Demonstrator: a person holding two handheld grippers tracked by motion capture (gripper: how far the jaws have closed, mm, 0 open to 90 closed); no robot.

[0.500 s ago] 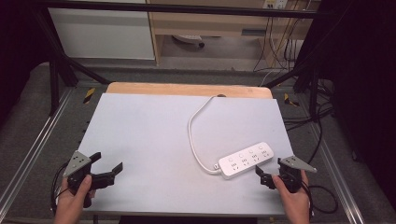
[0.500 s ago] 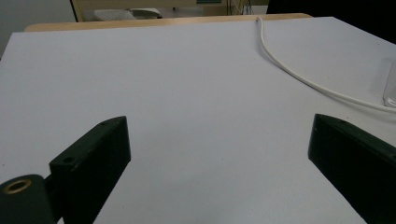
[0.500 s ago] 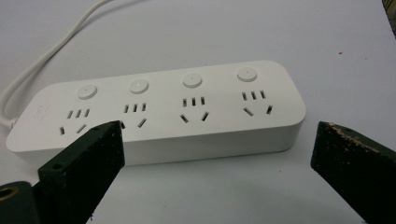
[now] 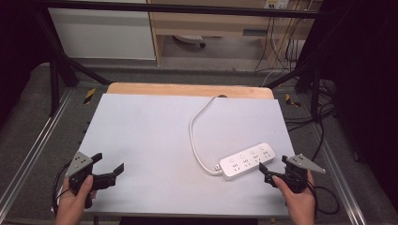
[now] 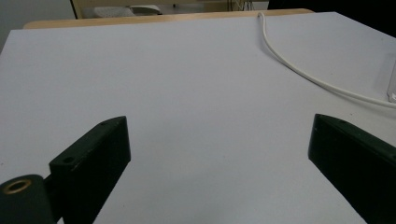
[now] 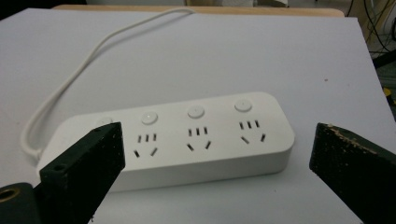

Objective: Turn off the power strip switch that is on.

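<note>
A white plastic four-outlet power strip (image 6: 168,140) lies on the pale grey table (image 4: 150,136) just ahead of the right gripper (image 4: 271,172), whose jaws gape wide and empty. The left gripper (image 4: 109,165), equally open, holds nothing, the strip's white cable (image 5: 299,70) curving off to its right. The approach appears underway; next, the right gripper likely must close in squarely across the strip.

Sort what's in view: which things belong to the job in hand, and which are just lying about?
In the job:
- power strip, lying before the open right claw
- its cord
- left claw, open over bare table

Lying about:
- table
- cabinet behind
- floor cables at right
</note>
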